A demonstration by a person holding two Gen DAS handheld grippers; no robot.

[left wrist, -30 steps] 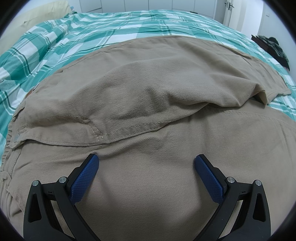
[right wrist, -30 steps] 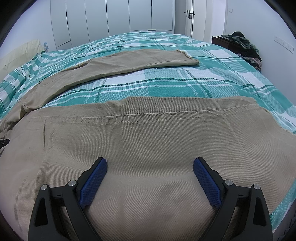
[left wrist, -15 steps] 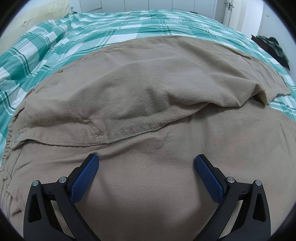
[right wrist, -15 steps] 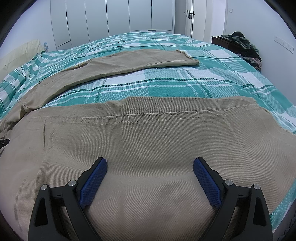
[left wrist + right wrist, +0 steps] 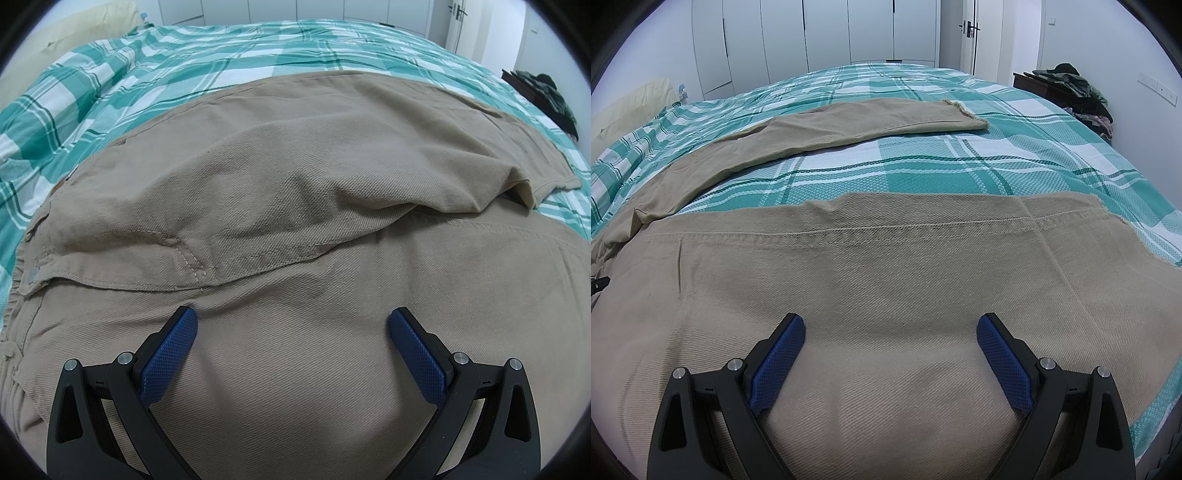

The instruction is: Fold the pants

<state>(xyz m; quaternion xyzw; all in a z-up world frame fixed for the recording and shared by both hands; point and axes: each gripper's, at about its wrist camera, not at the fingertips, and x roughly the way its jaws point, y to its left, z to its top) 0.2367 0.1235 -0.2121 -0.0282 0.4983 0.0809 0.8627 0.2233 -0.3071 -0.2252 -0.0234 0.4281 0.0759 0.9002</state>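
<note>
Tan pants point(image 5: 295, 192) lie spread on a bed with a green and white plaid cover point(image 5: 207, 62). In the left wrist view I see the waist and crotch area, with a stitched fly seam. My left gripper point(image 5: 291, 325) is open just above the near fabric, holding nothing. In the right wrist view the near leg point(image 5: 886, 266) lies across the front and the far leg point(image 5: 827, 129) stretches away to a frayed hem. My right gripper point(image 5: 891, 330) is open over the near leg, holding nothing.
A cream pillow point(image 5: 85, 26) lies at the head of the bed. White wardrobe doors point(image 5: 827, 33) and a door stand behind. A dark side table with piled clothes point(image 5: 1071, 85) stands at the right wall. The bed's near edge is at the lower right.
</note>
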